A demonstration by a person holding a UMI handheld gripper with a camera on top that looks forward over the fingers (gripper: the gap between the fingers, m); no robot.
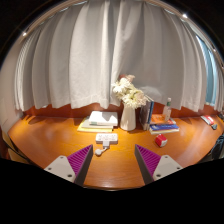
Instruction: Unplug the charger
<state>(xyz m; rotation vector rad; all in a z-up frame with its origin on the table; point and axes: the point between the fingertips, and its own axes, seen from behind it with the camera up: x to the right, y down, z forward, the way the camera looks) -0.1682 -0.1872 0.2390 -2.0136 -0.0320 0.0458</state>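
A white power strip (106, 138) lies on the wooden table (110, 165), beyond my fingers. A small white charger (99, 150) with a short cable sits just in front of the strip, near my left fingertip. My gripper (113, 160) is open and empty, its purple pads (80, 160) wide apart over bare table. The charger lies ahead of the fingers, not between them.
A white vase with white flowers (128, 105) stands behind the strip. A white stack (101, 120) lies to its left, books (163, 126) and a bottle to its right, a red cube (160, 141) nearer. White curtains hang behind.
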